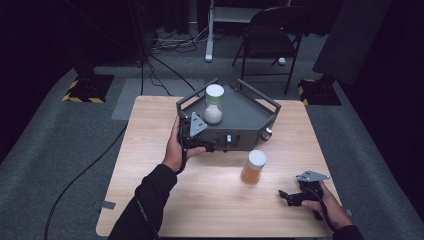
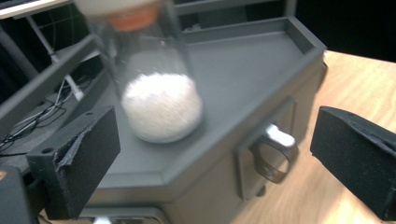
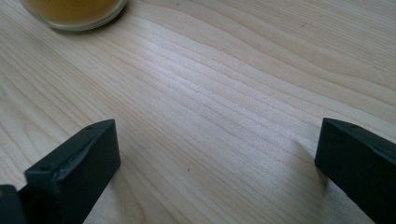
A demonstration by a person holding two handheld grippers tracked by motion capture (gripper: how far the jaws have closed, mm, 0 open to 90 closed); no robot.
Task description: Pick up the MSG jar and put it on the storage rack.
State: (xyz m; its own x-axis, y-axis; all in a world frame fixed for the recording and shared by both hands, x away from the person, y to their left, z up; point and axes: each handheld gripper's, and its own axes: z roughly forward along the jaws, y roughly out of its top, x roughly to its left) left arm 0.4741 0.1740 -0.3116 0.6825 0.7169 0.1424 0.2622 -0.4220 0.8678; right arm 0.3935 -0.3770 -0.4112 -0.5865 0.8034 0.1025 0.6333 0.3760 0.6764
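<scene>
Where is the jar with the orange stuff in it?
In the high view the orange jar stands on the wooden table, just in front of the grey box, right of middle. The right claw is near it, not touching.

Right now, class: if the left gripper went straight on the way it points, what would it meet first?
Probably the jar of white granules on the grey box; it stands just ahead between the left gripper's open jaws, slightly toward one side. Depth is uncertain.

Two jars (image 1: 214, 104) (image 1: 253, 167), one grey box (image 1: 250, 117), one table (image 1: 150, 165), one chair (image 1: 272, 35).
</scene>
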